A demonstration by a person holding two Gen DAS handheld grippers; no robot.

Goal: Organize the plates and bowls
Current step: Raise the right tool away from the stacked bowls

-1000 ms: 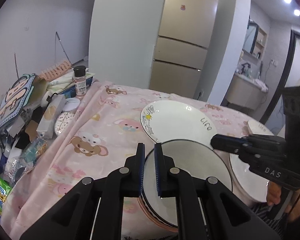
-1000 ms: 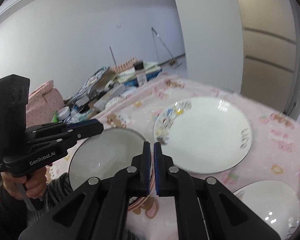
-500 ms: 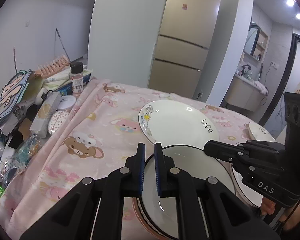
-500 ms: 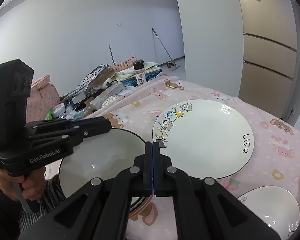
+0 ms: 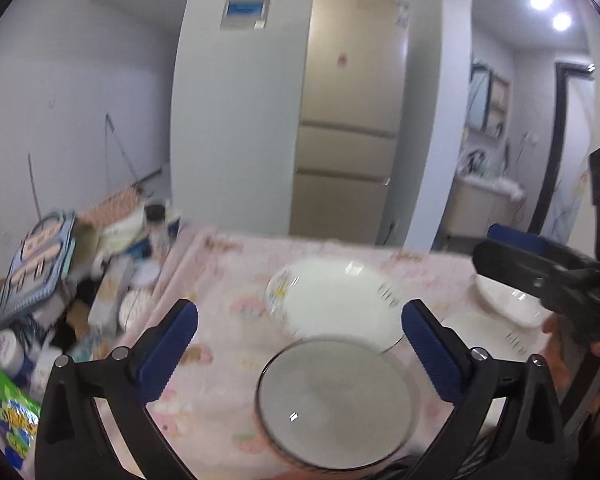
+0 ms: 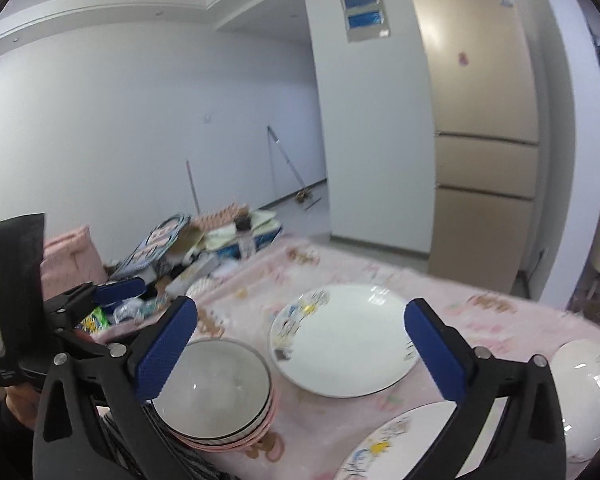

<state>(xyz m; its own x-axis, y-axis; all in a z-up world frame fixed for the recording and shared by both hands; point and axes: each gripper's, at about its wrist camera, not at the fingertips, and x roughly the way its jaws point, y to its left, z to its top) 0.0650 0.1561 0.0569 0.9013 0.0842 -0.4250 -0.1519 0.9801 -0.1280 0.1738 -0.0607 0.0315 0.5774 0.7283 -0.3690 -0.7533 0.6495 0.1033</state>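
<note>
Left wrist view: the left tongs are standing spread wide, having just been opening, with nothing pinched between the blue pads. Below them, a stack of round white bowls with dark rims is sitting at the near edge of the desk covered in a pink cartoon-print cloth. Just behind the stack, one large white plate with a cartoon print is lying flat. At the right edge, the right tongs are hanging above two more white dishes, too blurred to tell apart.

Right wrist view: the right tongs are likewise released, their jaws having just been opening, and are gripping nothing. The bowl stack is resting below the left pad, beside the large plate. A second printed plate is lying nearer, and one white bowl is sitting far right. The left tongs are showing at the left.
</note>
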